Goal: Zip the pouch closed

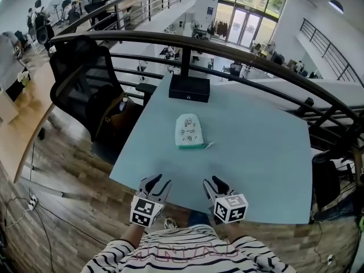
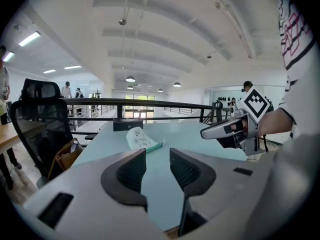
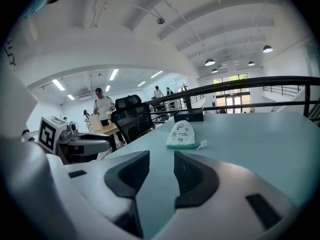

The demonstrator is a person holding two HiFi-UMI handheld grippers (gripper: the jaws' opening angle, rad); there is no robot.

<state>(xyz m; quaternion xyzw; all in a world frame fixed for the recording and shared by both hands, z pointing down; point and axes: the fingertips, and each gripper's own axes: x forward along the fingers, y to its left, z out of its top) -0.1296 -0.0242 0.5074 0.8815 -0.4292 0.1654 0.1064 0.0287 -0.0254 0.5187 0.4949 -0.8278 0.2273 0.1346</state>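
Note:
A small white pouch (image 1: 189, 131) with printed figures and a green zipper edge lies flat in the middle of the pale blue table (image 1: 261, 152); its white zipper pull (image 1: 209, 145) sticks out at the lower right corner. The pouch (image 2: 140, 138) lies ahead of the jaws in the left gripper view, and the pouch (image 3: 182, 135) does likewise in the right gripper view. My left gripper (image 1: 156, 182) hovers at the table's near edge, open and empty. My right gripper (image 1: 216, 183) is beside it, also open and empty. Both are well short of the pouch.
A black box (image 1: 189, 87) sits at the table's far edge by a black railing (image 1: 227, 47). A black office chair (image 1: 85, 75) with a brown bag (image 1: 120, 114) stands left of the table. People stand in the background.

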